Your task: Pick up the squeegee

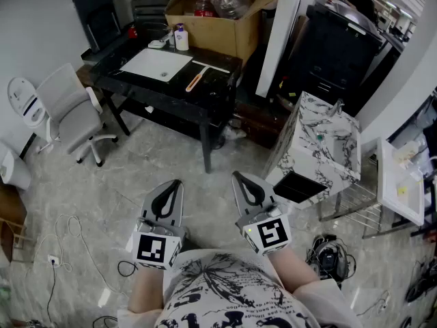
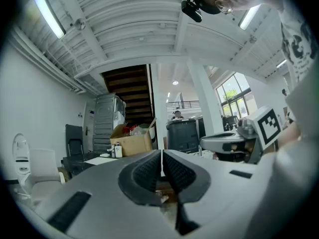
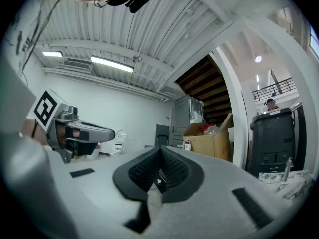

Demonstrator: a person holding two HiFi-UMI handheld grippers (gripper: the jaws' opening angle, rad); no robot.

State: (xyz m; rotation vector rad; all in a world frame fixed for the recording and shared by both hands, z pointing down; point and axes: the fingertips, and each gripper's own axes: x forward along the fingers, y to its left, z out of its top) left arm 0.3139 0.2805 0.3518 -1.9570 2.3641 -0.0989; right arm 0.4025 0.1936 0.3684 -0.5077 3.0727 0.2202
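A slim orange-handled tool [image 1: 194, 82], which looks like the squeegee, lies on the black table [image 1: 205, 104] at the far side of the room, beside a white sheet [image 1: 157, 64]. Both grippers are held close to my body, well short of the table, and point level toward it. My left gripper [image 1: 175, 186] is shut with nothing between its pads [image 2: 149, 171]. My right gripper [image 1: 240, 181] is shut too and holds nothing. In the left gripper view the right gripper [image 2: 234, 142] shows at the right. In the right gripper view the left gripper [image 3: 84, 133] shows at the left.
A cardboard box [image 1: 222, 19] and a white bottle [image 1: 181, 38] stand at the table's back. A white office chair [image 1: 68, 108] is at the left, a marble-patterned stand [image 1: 321, 145] at the right. Cables [image 1: 65, 241] lie on the tiled floor.
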